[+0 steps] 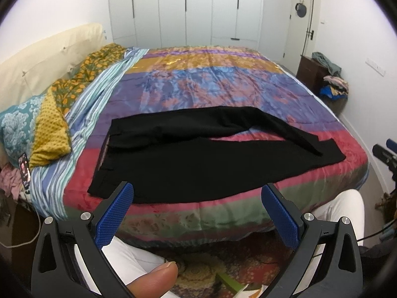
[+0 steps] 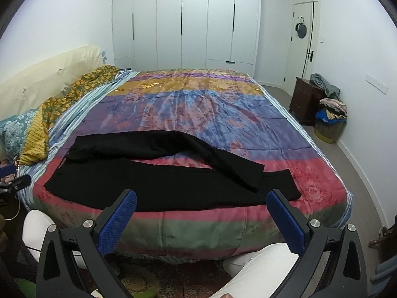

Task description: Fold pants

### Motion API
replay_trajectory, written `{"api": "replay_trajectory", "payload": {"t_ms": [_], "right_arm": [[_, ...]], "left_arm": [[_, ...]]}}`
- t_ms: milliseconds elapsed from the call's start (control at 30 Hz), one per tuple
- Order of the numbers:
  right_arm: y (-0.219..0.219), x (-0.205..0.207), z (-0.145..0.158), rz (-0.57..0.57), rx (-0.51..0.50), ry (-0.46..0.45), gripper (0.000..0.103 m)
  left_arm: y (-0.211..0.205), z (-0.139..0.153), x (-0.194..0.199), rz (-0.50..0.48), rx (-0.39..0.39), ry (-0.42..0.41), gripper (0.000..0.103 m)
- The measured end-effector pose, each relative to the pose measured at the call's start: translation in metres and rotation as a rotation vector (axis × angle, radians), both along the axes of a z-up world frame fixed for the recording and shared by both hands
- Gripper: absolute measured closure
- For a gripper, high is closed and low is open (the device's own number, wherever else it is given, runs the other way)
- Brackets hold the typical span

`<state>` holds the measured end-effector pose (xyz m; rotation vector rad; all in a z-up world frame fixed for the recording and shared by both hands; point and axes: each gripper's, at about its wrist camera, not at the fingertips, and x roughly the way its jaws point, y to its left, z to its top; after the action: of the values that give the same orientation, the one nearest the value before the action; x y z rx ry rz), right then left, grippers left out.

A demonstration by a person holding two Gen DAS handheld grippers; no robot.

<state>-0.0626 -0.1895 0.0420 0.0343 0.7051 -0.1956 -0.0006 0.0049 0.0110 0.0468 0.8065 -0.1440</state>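
Note:
Black pants (image 1: 198, 159) lie flat on the near half of the colourful bedspread (image 1: 213, 82), waistband to the left, both legs running right and splayed apart at the cuffs. In the right wrist view the same pants (image 2: 158, 181) stretch across the bed's front edge. My left gripper (image 1: 197, 193) is open, held just short of the pants' near edge, nothing between its blue pads (image 1: 116, 211). My right gripper (image 2: 201, 201) is open too, hovering before the near leg. A thumb (image 1: 153, 278) shows at the bottom of the left view.
Pillows (image 1: 47, 134) and a cream headboard (image 1: 44, 57) stand at the left. A dark nightstand (image 2: 305, 99) with piled clothes (image 2: 331, 110) sits at the right wall. White wardrobes (image 2: 183, 22) stand behind the bed. White-trousered knees (image 2: 260, 270) press close to the bed's front.

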Motion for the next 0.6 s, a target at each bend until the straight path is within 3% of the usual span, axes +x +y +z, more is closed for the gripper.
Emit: {"api": "replay_trajectory", "payload": {"t_ms": [200, 600], "right_arm": [[0.011, 0.002, 0.007, 0.047, -0.005, 0.040, 0.000], [0.023, 0.011, -0.010, 0.089, 0.037, 0.112, 0.000]], "left_arm": [[-0.002, -0.003, 0.000, -0.007, 0.010, 0.023, 0.000], [-0.006, -0.003, 0.000, -0.020, 0.018, 0.041, 0.000]]}}
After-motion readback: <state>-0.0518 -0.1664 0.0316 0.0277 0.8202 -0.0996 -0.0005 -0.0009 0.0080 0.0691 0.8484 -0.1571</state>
